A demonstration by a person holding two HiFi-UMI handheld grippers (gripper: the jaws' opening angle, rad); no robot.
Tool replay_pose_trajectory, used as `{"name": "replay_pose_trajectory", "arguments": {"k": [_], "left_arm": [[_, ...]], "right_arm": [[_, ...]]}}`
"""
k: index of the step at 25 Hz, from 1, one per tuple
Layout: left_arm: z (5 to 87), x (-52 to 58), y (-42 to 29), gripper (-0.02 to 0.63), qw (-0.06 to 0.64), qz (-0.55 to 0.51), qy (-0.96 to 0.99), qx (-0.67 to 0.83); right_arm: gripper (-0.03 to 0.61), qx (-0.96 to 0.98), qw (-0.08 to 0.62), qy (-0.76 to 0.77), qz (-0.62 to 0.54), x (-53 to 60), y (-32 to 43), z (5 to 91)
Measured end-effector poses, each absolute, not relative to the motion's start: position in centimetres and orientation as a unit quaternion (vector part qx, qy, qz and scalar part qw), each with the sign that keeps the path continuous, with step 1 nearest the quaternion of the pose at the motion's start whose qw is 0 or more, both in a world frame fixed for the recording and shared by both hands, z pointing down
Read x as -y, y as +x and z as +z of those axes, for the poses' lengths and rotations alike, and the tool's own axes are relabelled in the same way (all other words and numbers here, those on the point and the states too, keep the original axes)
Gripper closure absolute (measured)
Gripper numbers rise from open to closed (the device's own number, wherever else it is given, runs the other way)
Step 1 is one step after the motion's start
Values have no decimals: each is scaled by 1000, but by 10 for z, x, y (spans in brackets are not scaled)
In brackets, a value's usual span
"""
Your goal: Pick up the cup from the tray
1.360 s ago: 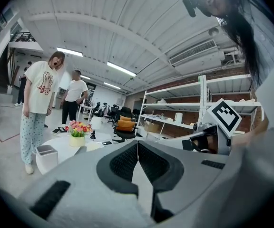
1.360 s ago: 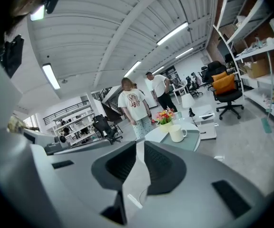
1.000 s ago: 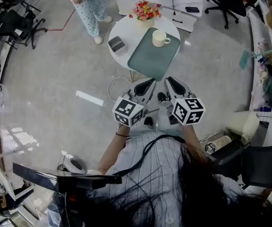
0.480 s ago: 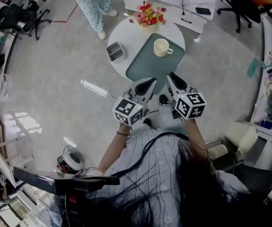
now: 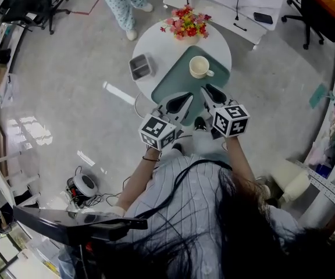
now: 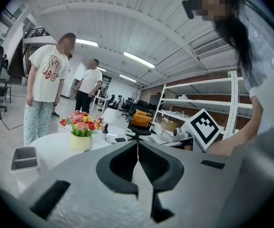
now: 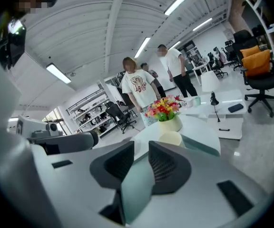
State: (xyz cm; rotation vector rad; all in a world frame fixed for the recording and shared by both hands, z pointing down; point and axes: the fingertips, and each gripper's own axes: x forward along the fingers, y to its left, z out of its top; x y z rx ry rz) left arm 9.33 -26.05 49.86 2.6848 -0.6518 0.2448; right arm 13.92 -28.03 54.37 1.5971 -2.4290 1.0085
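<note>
Just one cup [image 5: 199, 66] stands upright on the green tray [image 5: 178, 86], while both tools hover closed and empty.
Seen from the head view, the cream cup sits at the tray's far end with its mouth facing up and its single handle pointing right and slightly toward the person. The one tray lies on the round white table [image 5: 156, 45], its long axis running diagonally from far right to near left. The left tool [image 5: 187, 97] and the right tool [image 5: 203, 88] hang side by side over the tray's near end, apart from the cup, each with its jaws brought together on nothing. Also on the table are one pot of flowers [image 5: 186, 23] beyond the tray and one small grey box [image 5: 139, 67] to its left.
</note>
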Motion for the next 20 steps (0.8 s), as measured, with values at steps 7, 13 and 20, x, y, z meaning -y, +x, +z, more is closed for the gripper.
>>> {"name": "replay_pose_trajectory", "arguments": {"k": [7,13,20], "left_arm": [[520,290,106,598,194,96,943,252],[530,307,101,598,216,93,933,271],[534,314,105,598,219,93,930,281]], "right_arm": [[423,803,101,490,323,325,151,587],[244,825,182,447,295,346,150,621],[184,825,239,431,277,362,151,655]]}}
